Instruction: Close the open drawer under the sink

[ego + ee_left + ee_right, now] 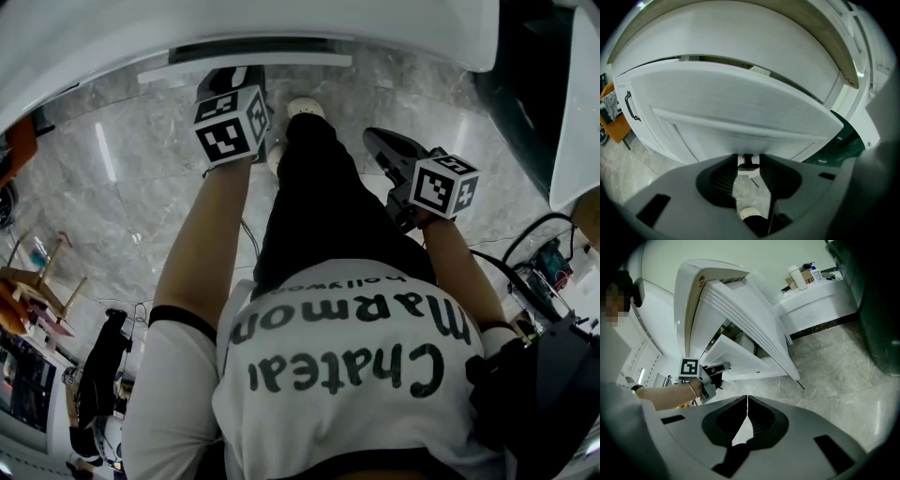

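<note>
Clamped the left gripper, seemingly, on the small white handle of the drawer pulled out under the sink, held the right gripper with jaws together on nothing, and left the closing push undone.

Bathroom setting: white sink cabinet; grey marble floor; bottles on a counter

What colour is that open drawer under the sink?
White. The drawer has a plain white panelled front, and it shows best in the left gripper view.
</note>
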